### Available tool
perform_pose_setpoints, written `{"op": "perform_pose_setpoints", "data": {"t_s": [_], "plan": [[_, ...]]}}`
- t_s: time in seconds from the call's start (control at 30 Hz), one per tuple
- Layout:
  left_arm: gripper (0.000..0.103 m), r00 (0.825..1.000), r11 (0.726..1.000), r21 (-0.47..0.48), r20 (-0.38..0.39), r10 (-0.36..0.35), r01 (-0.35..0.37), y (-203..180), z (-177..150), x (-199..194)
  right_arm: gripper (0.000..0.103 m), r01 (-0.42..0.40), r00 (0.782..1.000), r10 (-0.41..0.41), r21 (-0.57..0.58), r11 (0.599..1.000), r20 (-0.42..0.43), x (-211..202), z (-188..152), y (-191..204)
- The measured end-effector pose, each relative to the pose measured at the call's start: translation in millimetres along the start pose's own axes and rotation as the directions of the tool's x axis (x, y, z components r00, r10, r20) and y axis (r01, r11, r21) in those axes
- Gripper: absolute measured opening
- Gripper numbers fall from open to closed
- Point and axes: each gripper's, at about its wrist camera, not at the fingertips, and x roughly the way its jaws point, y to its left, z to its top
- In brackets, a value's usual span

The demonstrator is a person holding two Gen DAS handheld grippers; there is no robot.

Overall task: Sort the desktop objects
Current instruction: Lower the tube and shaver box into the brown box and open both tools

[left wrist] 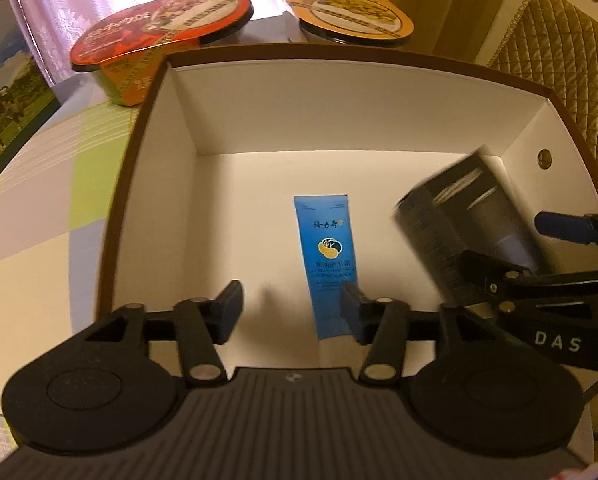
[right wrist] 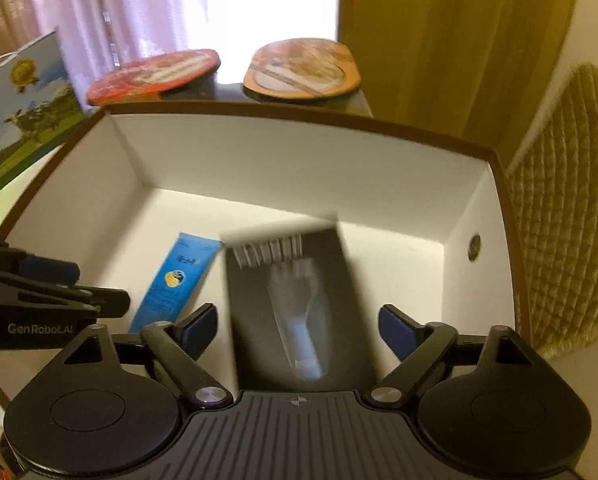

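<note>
A blue tube [left wrist: 326,256] lies flat on the floor of a white-lined, brown-sided cardboard box [left wrist: 339,50]. My left gripper [left wrist: 293,312] hangs open over the box floor; its right finger overlaps the tube's near end, and nothing is between the fingers. A black hair-clipper package [right wrist: 295,304], blurred by motion, sits tilted in the box to the right of the blue tube [right wrist: 175,280]. My right gripper [right wrist: 299,324] is open wide around the package, with a gap on each side. In the left wrist view the package [left wrist: 459,216] stands tilted by the right gripper [left wrist: 503,240].
Two sealed noodle bowls stand behind the box, one red [left wrist: 163,36] and one orange [left wrist: 343,8]. A printed carton [left wrist: 7,100] stands at the far left on the checked tablecloth [left wrist: 39,200]. A quilted chair back [left wrist: 559,60] is to the right, with curtains behind.
</note>
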Motion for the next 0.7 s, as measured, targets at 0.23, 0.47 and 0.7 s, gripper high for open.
{"op": "perform_pose_setpoints", "data": {"t_s": [0.23, 0.47, 0.7], "plan": [[0.072, 0.999, 0.999, 0.026, 0.029, -0.029, 0.029, -0.5, -9.7, -19.2, 0.099, -0.045, 0.999, 0.046, -0.047, 0.998, 0.027, -23.2, -4.6, 0.4], [0.078, 0.995, 0.998, 0.065, 0.103, -0.012, 0.005, -6.7, -21.2, -49.3, 0.101, -0.064, 0.997, 0.065, -0.017, 0.998, 0.048, -52.8, -13.7, -3.9], [0.084, 0.986, 0.999, 0.054, 0.169, -0.005, -0.004, -9.7, -32.5, -82.1, 0.101, -0.063, 0.993, 0.064, -0.005, 0.998, 0.099, -85.6, -20.5, -5.4]]}}
